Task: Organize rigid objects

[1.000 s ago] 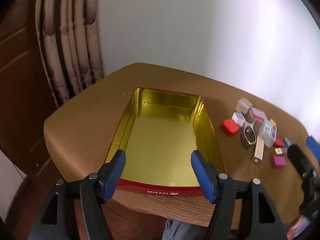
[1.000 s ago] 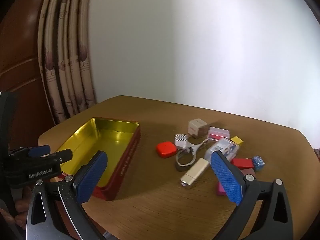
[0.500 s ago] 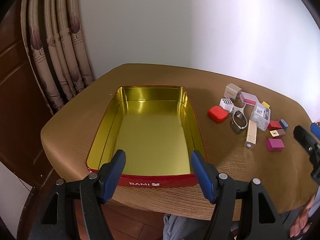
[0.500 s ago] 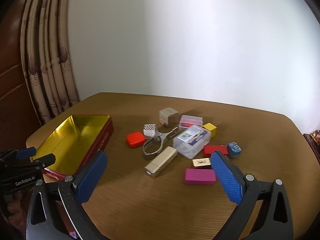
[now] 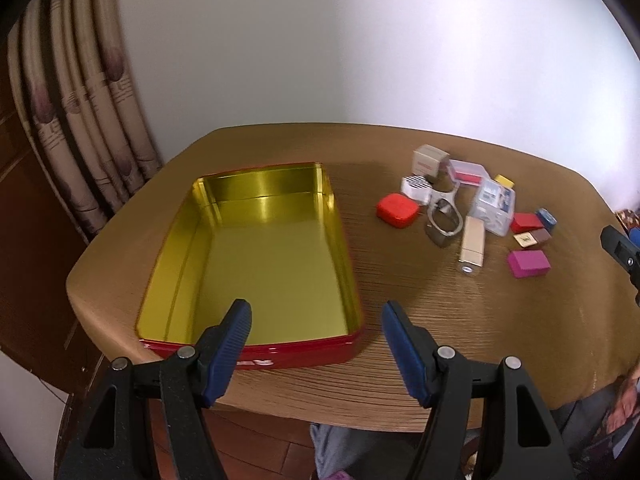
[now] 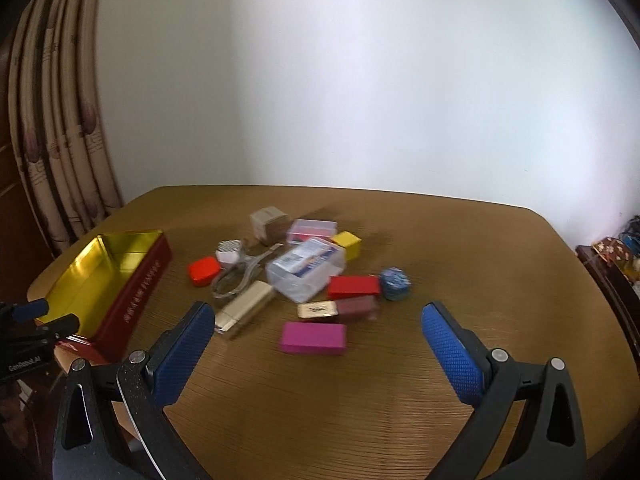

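Two grippers hover over the table's near edge, left gripper (image 5: pixel 316 338) and right gripper (image 6: pixel 318 354) both wide, nothing between the pads. Red tin (image 5: pixel 256 352), gold-lined, sits toward the table's left edge. Small-object cluster, magenta block (image 6: pixel 313 338) nearest, lies mid-table, unobstructed. Wood-grain table (image 6: pixel 460 264); white wall; curtain (image 5: pixel 76 120) at left.

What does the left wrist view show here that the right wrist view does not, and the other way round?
Only the left wrist view shows the whole gold floor of the tin, with nothing in it, and the open left hand-held gripper between its own fingers. Only the right wrist view shows the tin's long red side, a dark side cabinet past the table's right edge, and the right hand-held gripper, open and empty. Both show the table, the pink block and the red case.
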{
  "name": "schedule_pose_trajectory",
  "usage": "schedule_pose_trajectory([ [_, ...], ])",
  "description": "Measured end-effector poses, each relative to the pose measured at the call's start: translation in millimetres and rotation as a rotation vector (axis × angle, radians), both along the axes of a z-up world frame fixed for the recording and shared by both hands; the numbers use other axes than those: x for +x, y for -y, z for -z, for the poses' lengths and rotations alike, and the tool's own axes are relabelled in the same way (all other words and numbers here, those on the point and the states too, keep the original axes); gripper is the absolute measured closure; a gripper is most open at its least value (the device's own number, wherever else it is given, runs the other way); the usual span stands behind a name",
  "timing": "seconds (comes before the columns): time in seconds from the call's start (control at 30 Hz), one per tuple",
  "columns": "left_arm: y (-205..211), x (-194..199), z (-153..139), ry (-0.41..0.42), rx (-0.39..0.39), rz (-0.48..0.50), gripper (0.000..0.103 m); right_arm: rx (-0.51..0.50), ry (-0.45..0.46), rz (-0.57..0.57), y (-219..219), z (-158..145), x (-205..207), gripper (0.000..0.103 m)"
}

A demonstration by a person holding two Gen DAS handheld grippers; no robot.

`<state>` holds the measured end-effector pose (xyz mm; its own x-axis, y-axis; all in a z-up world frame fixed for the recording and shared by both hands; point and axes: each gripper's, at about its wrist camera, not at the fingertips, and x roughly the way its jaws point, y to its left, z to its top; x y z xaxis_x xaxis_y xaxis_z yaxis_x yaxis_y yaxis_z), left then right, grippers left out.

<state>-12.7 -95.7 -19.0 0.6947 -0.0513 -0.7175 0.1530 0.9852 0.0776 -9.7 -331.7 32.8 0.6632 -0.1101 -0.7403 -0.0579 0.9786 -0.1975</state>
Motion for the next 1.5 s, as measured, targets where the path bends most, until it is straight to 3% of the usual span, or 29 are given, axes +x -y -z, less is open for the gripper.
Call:
schedule_pose_trajectory([
  [0.43,82.4,20.3,13.5,-0.066,0.054,0.161,0.034,0.026,-0.021,0.126,68.3,-4.3,7.4,0.0],
  [0.77,116.0,51.0,31.0,-0.146,0.083,0.207,0.034,0.094,-0.058,0.2,104.1,4.0,14.6,0.0],
  [1.07,143.8,85.9,46.6,-0.249,0.063,0.291,0.034,0.127,-0.103,0.222,118.8,16.3,17.8,0.0],
  [1.23,146.8,107.1,57.7,-0.332,0.02,0.285,0.034,0.146,-0.129,0.234,126.1,22.8,19.7,0.0],
  [1.5,146.3,122.4,68.9,-0.393,-0.051,0.269,0.034,0.188,-0.165,0.251,133.2,31.0,20.9,0.0],
])
